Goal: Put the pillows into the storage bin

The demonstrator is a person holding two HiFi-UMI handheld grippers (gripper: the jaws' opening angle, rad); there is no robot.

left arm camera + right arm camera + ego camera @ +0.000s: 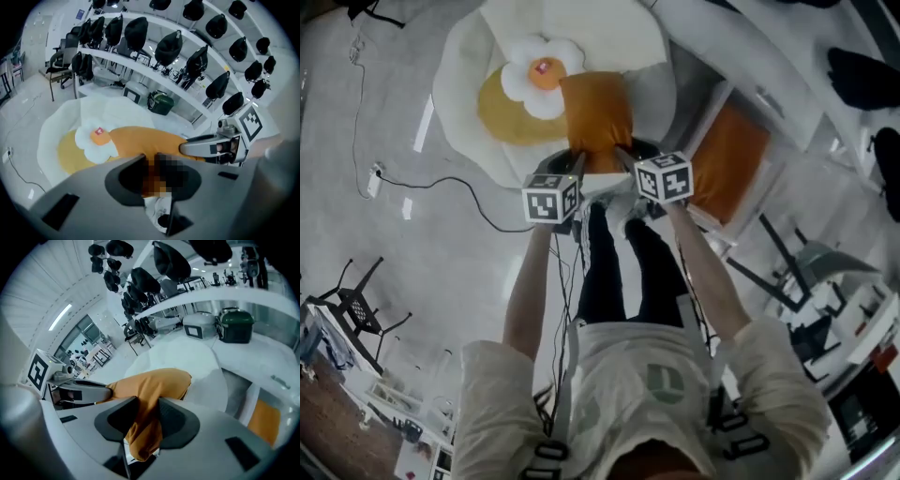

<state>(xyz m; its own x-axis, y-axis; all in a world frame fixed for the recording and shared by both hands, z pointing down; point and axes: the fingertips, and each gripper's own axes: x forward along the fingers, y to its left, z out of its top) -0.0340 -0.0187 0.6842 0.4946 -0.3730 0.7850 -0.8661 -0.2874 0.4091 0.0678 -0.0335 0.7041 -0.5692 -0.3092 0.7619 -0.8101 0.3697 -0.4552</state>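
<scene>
Orange pillow (595,112) held up by its near edge in both grippers, over the white beanbag (469,66).

The right gripper (143,420) has its jaws narrow, pinching a fold of the pillow's fabric; the left gripper (150,173) is likewise closed on the edge beside it, orange showing between its jaws. Just behind the pillow lie a flower pillow (542,73) and a yellow cushion (502,120) on the beanbag. To the right stands the bin (717,230), a second pillow (729,155) already inside it.
</scene>
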